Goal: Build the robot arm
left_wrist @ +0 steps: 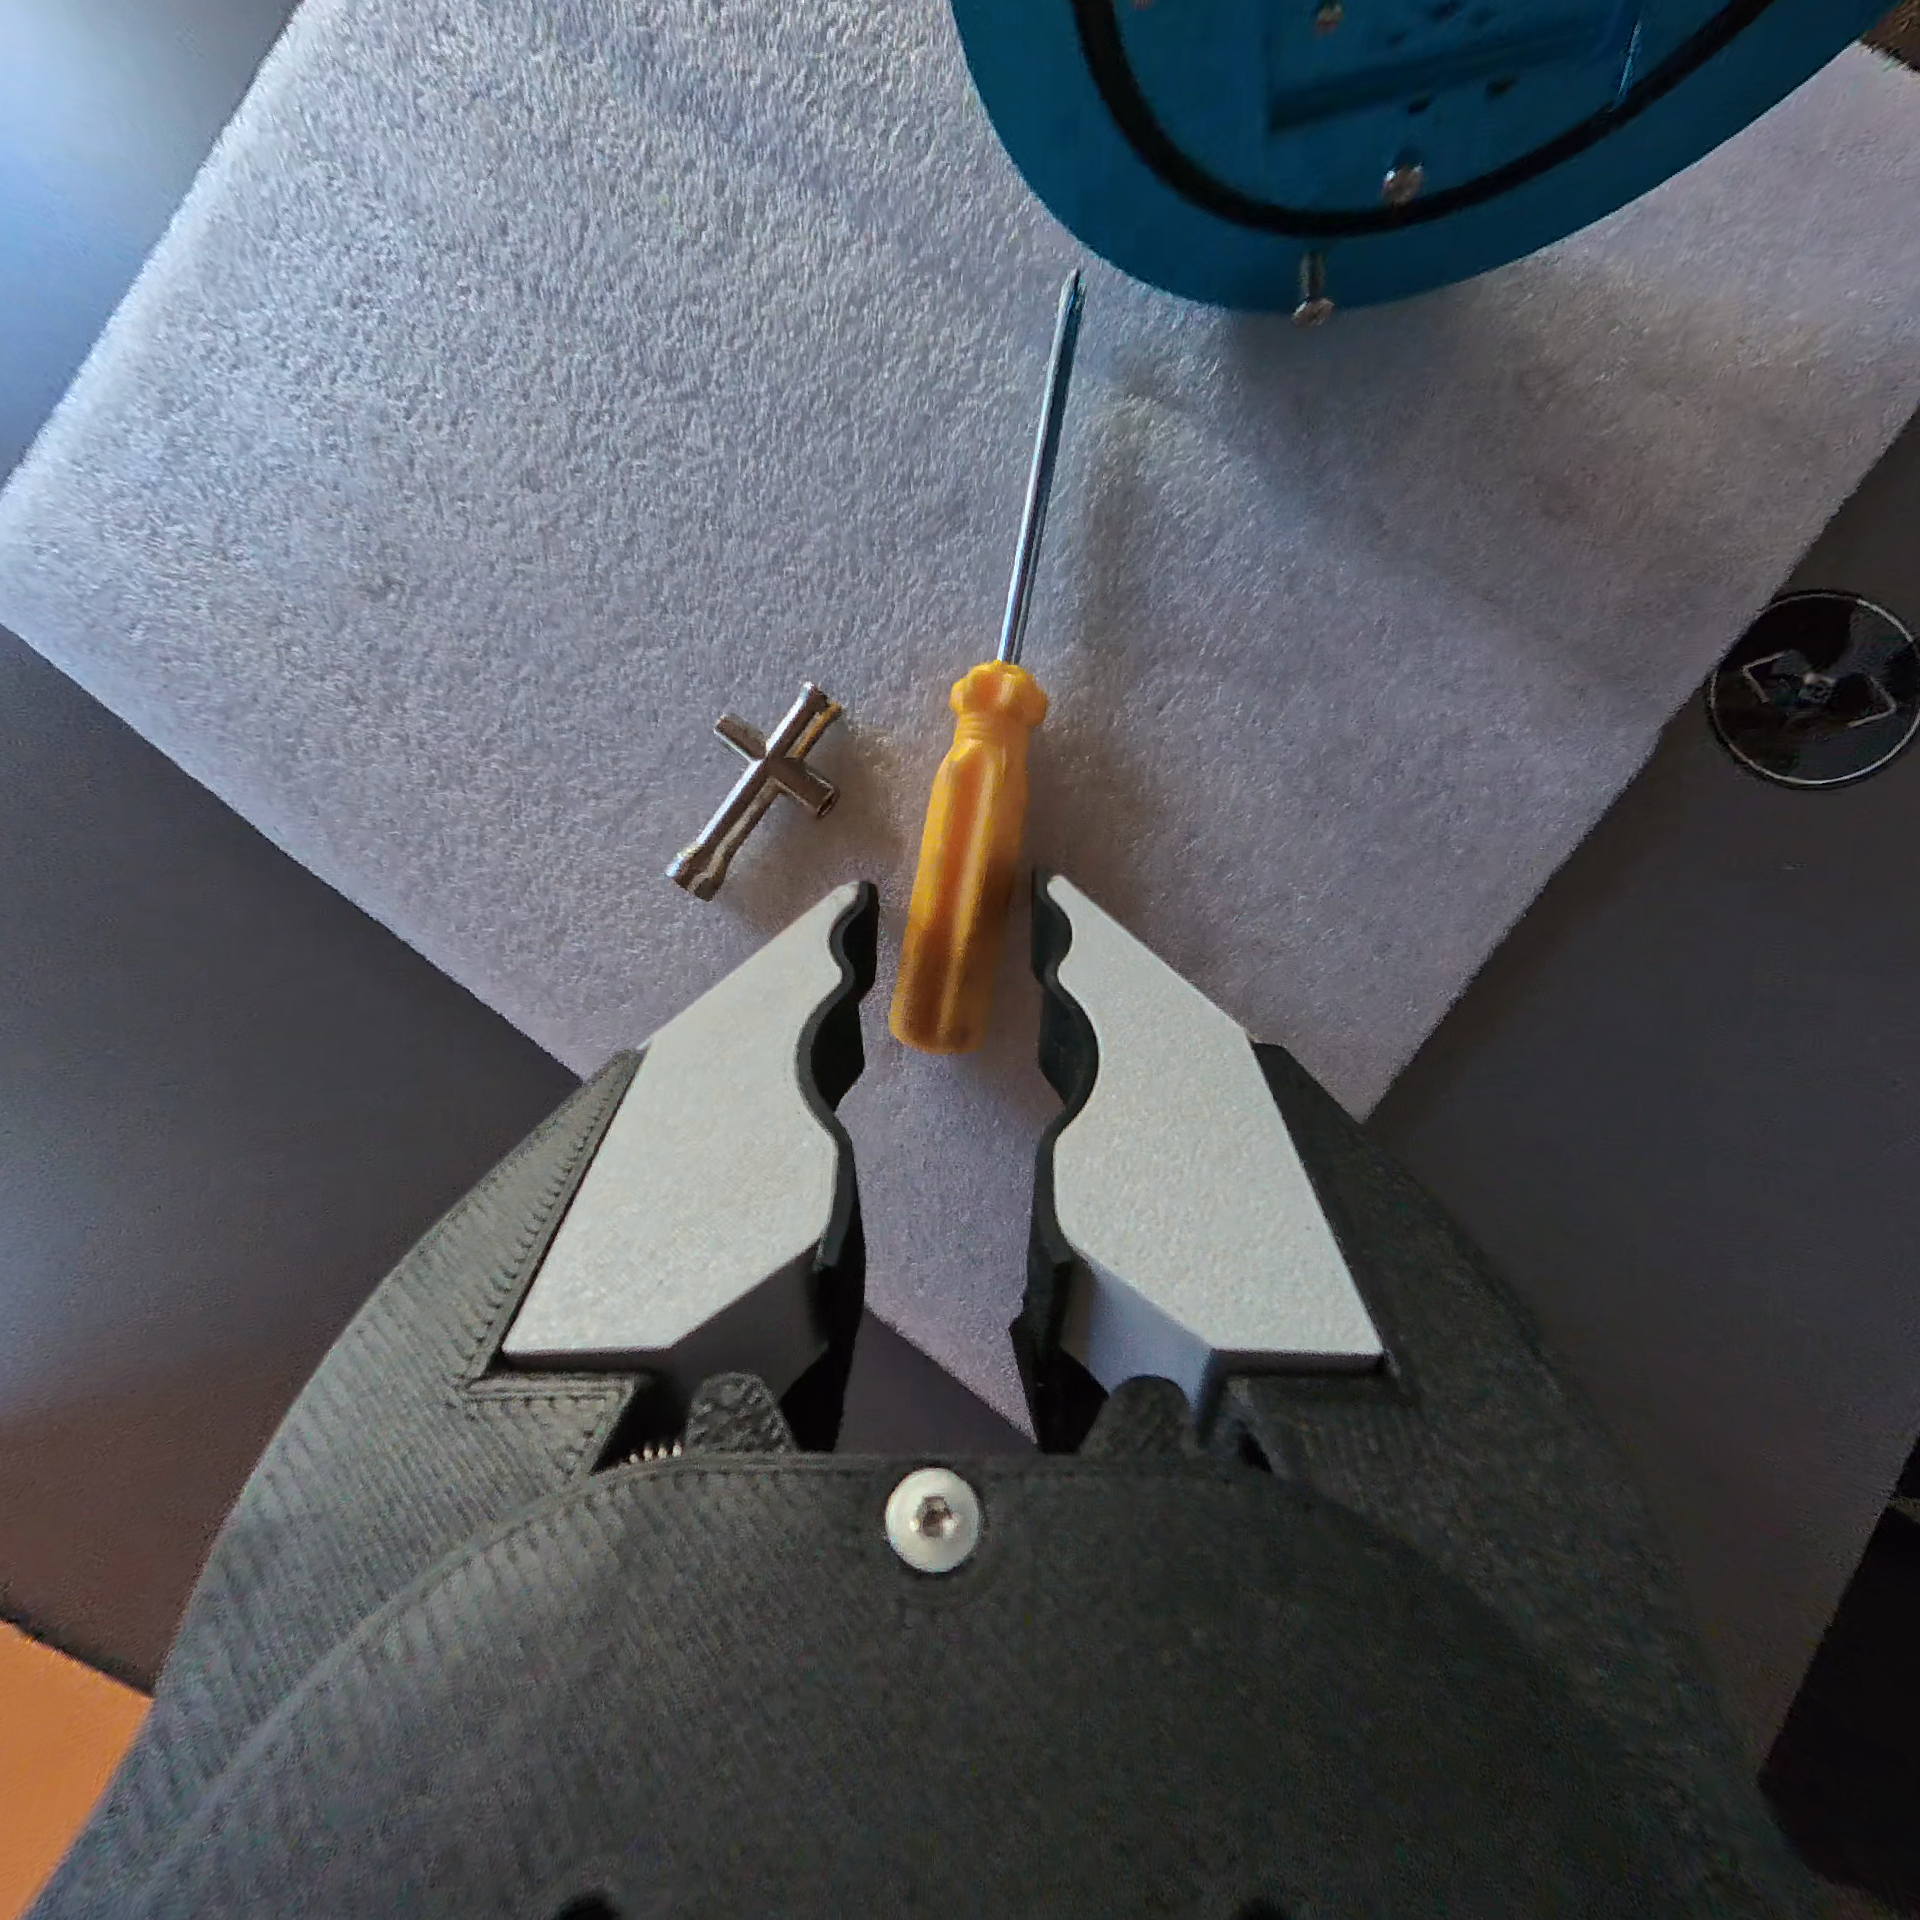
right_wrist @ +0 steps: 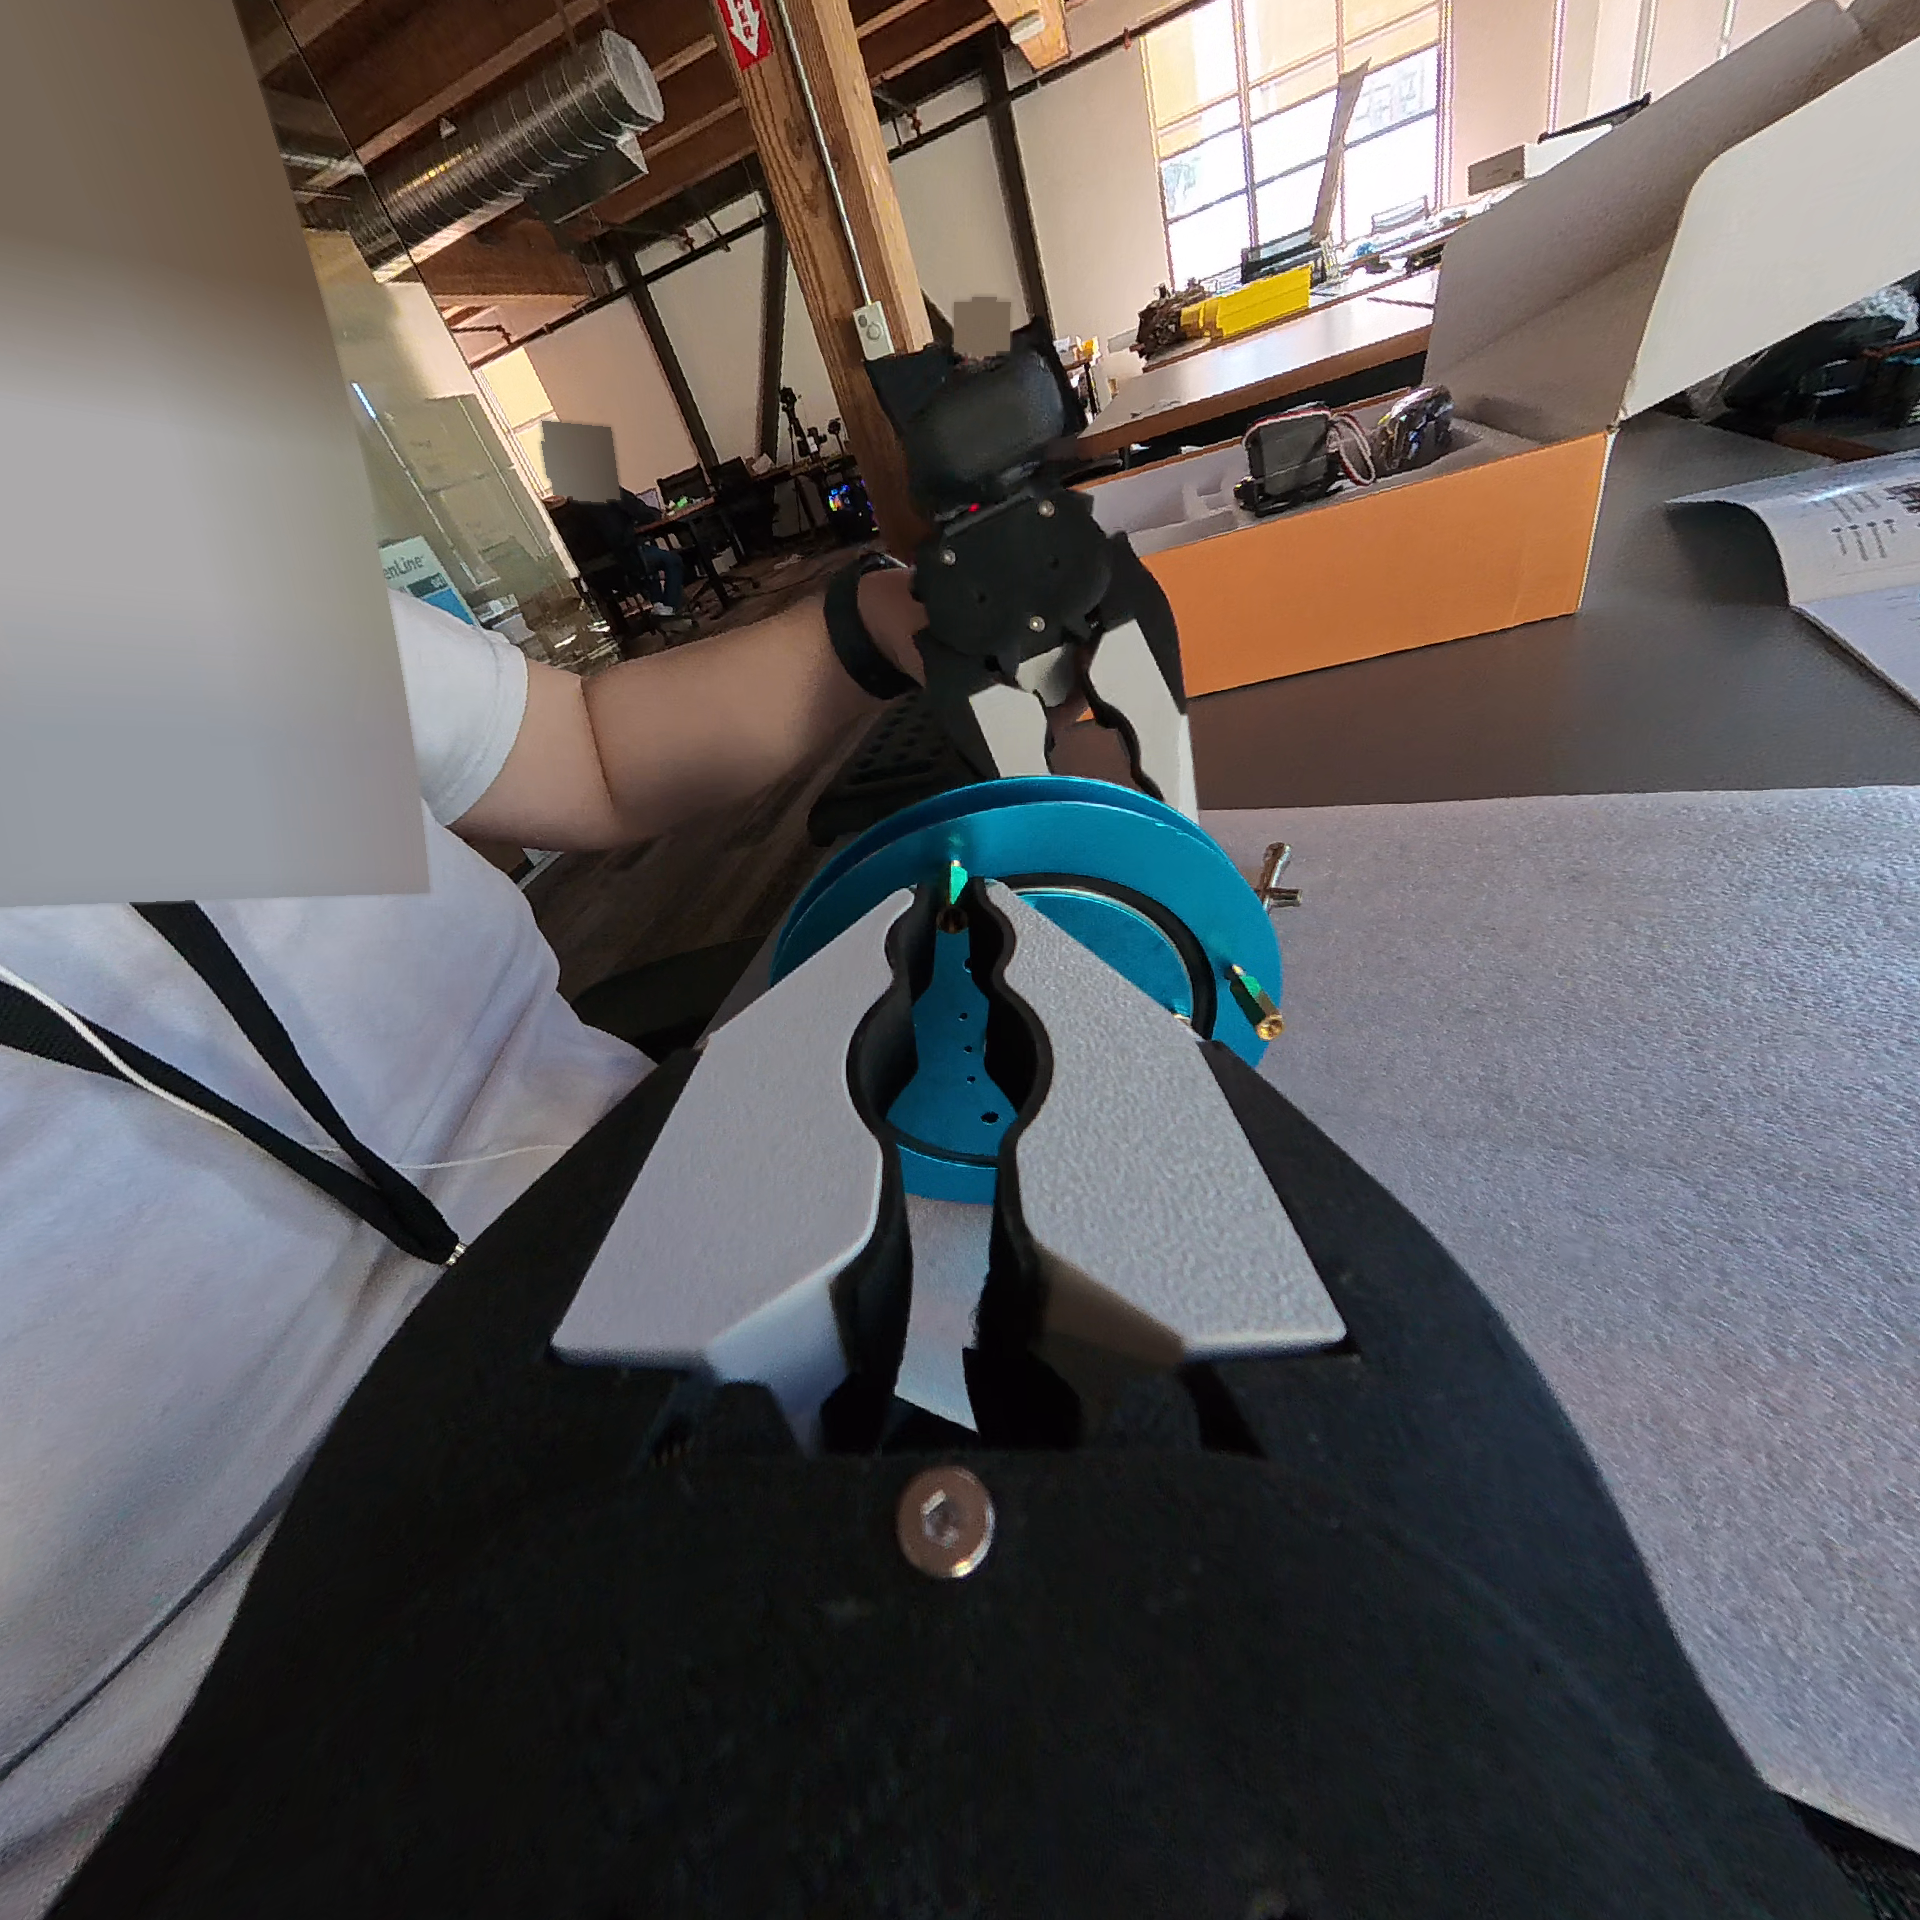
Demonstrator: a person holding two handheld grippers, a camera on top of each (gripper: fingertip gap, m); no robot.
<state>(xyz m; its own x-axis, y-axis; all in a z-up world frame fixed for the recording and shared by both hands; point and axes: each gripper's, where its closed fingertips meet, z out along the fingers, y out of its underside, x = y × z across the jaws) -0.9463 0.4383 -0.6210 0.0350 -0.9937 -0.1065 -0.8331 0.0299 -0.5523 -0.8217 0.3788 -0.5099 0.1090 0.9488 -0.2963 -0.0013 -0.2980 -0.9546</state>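
Note:
My left gripper [left_wrist: 956, 896] is open and points down at a white foam sheet [left_wrist: 468, 468]. Its fingers stand either side of the lower handle of an orange-handled screwdriver [left_wrist: 961, 873], which lies flat with its shaft pointing away. A small metal cross wrench [left_wrist: 769, 802] lies just left of it. My right gripper [right_wrist: 961, 902] is shut on the rim of a blue round metal plate assembly [right_wrist: 1132, 956] with brass standoffs [right_wrist: 1252, 1003], holding it on edge above the sheet. The plate also shows in the left wrist view [left_wrist: 1351, 135]. The left gripper [right_wrist: 1081, 717] hangs behind it.
An open orange cardboard box [right_wrist: 1351, 582] with parts stands on the dark table [right_wrist: 1558, 717] behind the sheet. A printed booklet [right_wrist: 1849, 561] lies at the right. A black round part [left_wrist: 1813, 691] lies on the table beside the sheet. A person's arm and torso are at the left. The left gripper's tips are roughly 20 cm from the right gripper's.

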